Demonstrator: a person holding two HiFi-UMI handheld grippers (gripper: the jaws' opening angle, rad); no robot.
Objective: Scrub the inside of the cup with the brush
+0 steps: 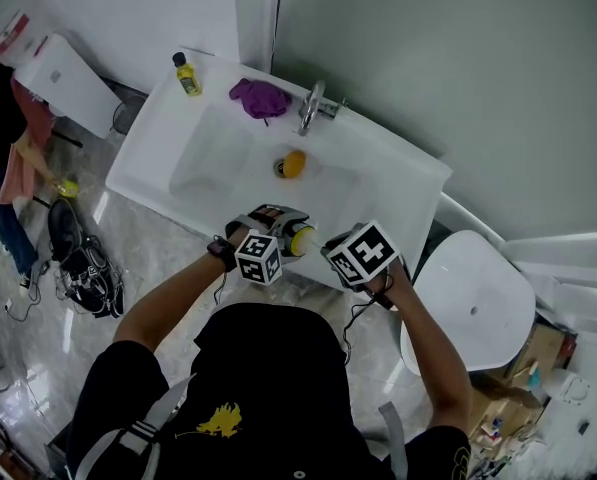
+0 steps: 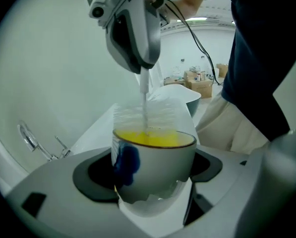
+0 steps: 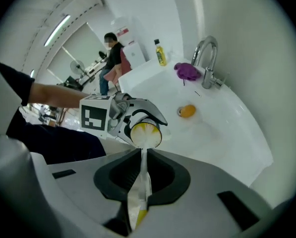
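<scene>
A white cup (image 2: 157, 160) with a yellow inside and a blue mark sits between the jaws of my left gripper (image 2: 152, 195), which is shut on it. In the head view the cup (image 1: 301, 238) is held over the sink's front rim, by the left gripper (image 1: 283, 233). My right gripper (image 3: 141, 155) is shut on the thin handle of the brush (image 3: 139, 190). It hangs steeply above the cup. The brush's translucent bristles (image 2: 145, 115) reach down into the cup's mouth. The right gripper (image 1: 333, 252) is close to the right of the cup.
The white sink (image 1: 178, 153) holds a yellow object at the drain (image 1: 293, 163). A purple cloth (image 1: 260, 97) lies beside the faucet (image 1: 313, 106), and a yellow bottle (image 1: 186, 75) stands on the back left corner. A person (image 1: 3, 158) stands at far left. A white seat (image 1: 473, 303) is at the right.
</scene>
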